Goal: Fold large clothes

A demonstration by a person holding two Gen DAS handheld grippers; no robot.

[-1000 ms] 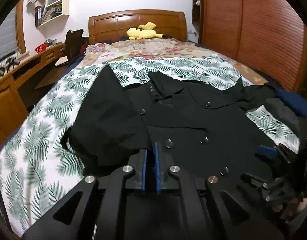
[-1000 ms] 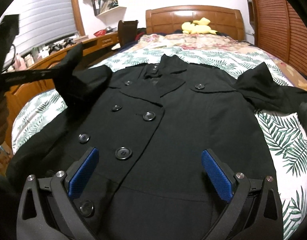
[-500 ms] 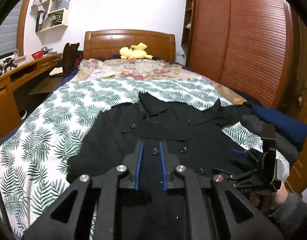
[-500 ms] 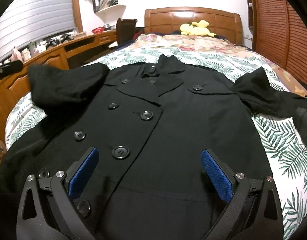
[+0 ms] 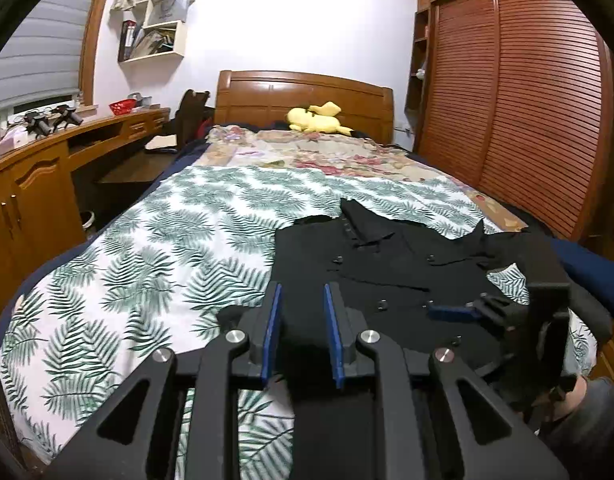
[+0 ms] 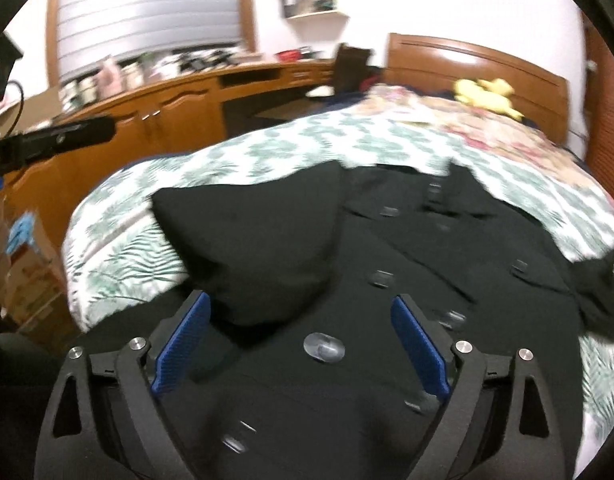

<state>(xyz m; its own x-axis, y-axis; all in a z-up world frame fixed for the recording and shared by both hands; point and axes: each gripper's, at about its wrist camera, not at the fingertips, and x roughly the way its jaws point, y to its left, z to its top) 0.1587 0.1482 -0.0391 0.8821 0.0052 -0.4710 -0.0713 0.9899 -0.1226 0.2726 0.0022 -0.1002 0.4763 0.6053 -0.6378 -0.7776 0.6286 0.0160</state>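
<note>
A black double-breasted coat (image 5: pixel 391 276) lies face up on the leaf-print bedspread (image 5: pixel 147 264). Its left sleeve (image 6: pixel 263 236) is folded over onto the chest. My left gripper (image 5: pixel 301 300) is open and empty, raised over the coat's left edge. My right gripper (image 6: pixel 299 312) is wide open and empty, low over the coat's hem by the folded sleeve; it also shows at the right of the left wrist view (image 5: pixel 467 312). The coat's right sleeve (image 5: pixel 519 248) still lies spread out to the right. The right wrist view is blurred.
The bed has a wooden headboard (image 5: pixel 303 96) with a yellow plush toy (image 5: pixel 315 120) and a floral blanket (image 5: pixel 327 156). A wooden desk (image 5: pixel 47 168) runs along the left. Wardrobe doors (image 5: pixel 519 112) stand on the right. Dark clothes (image 5: pixel 587 268) lie at the bed's right edge.
My left gripper let go of the sleeve, opened, and rose back away from the coat. The sleeve now lies folded on the chest. My right gripper swung to the left, still open.
</note>
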